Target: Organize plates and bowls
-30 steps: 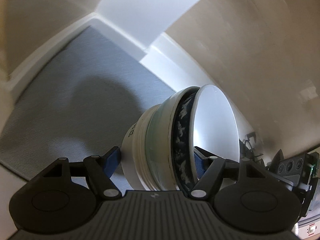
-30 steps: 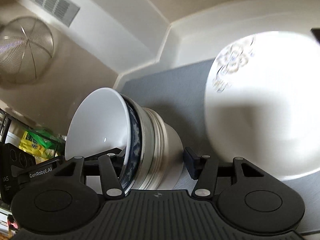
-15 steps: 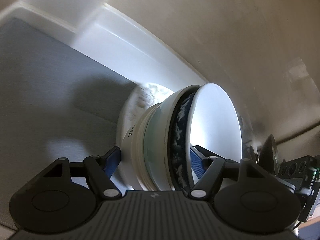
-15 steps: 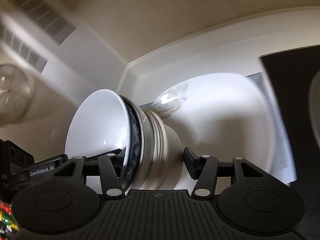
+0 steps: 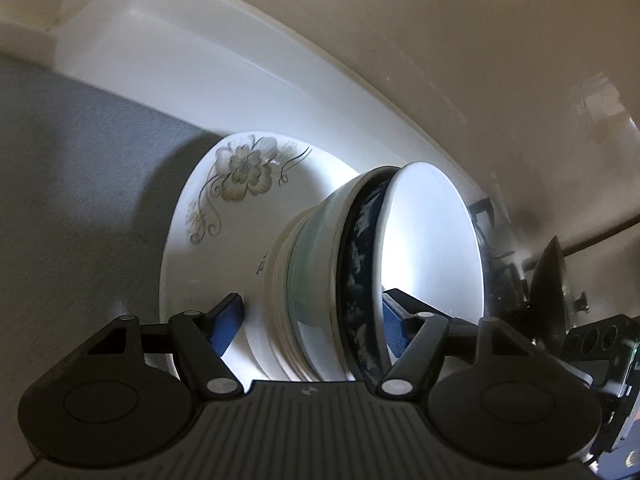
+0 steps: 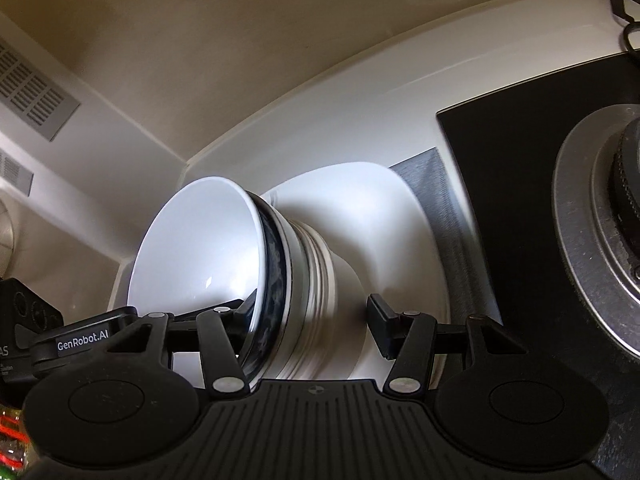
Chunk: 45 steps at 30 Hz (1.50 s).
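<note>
A nested stack of bowls (image 5: 360, 276), white inside with a dark blue patterned one among them, is held between both grippers. My left gripper (image 5: 312, 320) straddles one side of the stack, one finger inside the top bowl, one outside near the base. My right gripper (image 6: 312, 320) straddles the other side of the same stack (image 6: 280, 272). The stack's base is at a white plate with a grey flower print (image 5: 224, 208), also in the right wrist view (image 6: 392, 224); I cannot tell whether they touch.
The plate lies on a grey mat (image 5: 80, 184) against a white raised ledge (image 5: 240, 68) and beige wall. A black stovetop (image 6: 520, 168) with a metal burner (image 6: 592, 240) lies right of the plate. A vent grille (image 6: 32, 92) is on the left wall.
Both grippers carried the bowl stack across the grey mat to the flowered plate and lowered it; the plate now sits directly behind the stack's base. The stovetop has come into the right view.
</note>
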Motion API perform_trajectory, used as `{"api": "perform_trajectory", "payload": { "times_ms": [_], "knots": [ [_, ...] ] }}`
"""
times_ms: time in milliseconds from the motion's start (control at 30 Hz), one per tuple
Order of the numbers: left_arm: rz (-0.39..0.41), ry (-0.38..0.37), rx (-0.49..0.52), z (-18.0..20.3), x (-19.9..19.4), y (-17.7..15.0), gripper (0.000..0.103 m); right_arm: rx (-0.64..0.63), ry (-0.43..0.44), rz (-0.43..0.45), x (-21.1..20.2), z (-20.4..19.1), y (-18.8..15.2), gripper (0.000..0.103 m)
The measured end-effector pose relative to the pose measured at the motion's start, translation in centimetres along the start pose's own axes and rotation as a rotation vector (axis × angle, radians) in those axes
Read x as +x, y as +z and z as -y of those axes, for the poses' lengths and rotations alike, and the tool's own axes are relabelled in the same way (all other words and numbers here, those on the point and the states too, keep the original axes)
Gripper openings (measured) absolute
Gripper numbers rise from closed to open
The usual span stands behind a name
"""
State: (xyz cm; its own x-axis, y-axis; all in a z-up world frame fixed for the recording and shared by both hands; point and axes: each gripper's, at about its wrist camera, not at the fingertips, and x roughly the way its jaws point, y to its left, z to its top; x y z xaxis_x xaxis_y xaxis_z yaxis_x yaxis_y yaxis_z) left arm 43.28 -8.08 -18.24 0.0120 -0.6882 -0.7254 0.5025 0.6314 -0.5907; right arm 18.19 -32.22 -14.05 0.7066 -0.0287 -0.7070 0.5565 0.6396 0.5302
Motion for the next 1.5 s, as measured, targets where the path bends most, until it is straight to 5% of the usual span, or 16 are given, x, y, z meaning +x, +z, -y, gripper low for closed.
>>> {"api": "perform_trajectory", "payload": {
  "times_ms": [267,433,667,867,1100,1333,1500],
  "knots": [
    [0.025,0.053,0.042,1.3,1.6,0.7,0.077,0.009,0.001,0.036,0.7,1.2,0.8,0.047],
    [0.049,0.086,0.071,2.2,0.6,0.4,0.103,0.046,0.018,0.074,0.4,1.4,0.6,0.047],
    [0.057,0.197,0.145,4.3,-2.2,-1.0,0.103,0.046,-0.016,0.161,-3.3,0.3,-0.6,0.071],
    [0.140,0.289,0.242,5.5,-6.6,-3.5,0.103,-0.090,-0.114,0.215,-7.6,-3.2,-4.5,0.084],
    [0.211,0.284,0.299,6.2,-10.6,-6.1,0.103,-0.185,-0.179,0.266,-10.1,-6.1,-8.0,0.085],
    [0.244,0.478,0.471,7.7,-13.5,-10.4,0.103,-0.237,-0.235,0.263,-11.9,-8.3,-11.3,0.090],
    [0.231,0.536,0.467,7.3,-14.3,-12.2,0.103,-0.279,-0.278,0.263,-12.6,-10.1,-13.3,0.091]
  ]
}}
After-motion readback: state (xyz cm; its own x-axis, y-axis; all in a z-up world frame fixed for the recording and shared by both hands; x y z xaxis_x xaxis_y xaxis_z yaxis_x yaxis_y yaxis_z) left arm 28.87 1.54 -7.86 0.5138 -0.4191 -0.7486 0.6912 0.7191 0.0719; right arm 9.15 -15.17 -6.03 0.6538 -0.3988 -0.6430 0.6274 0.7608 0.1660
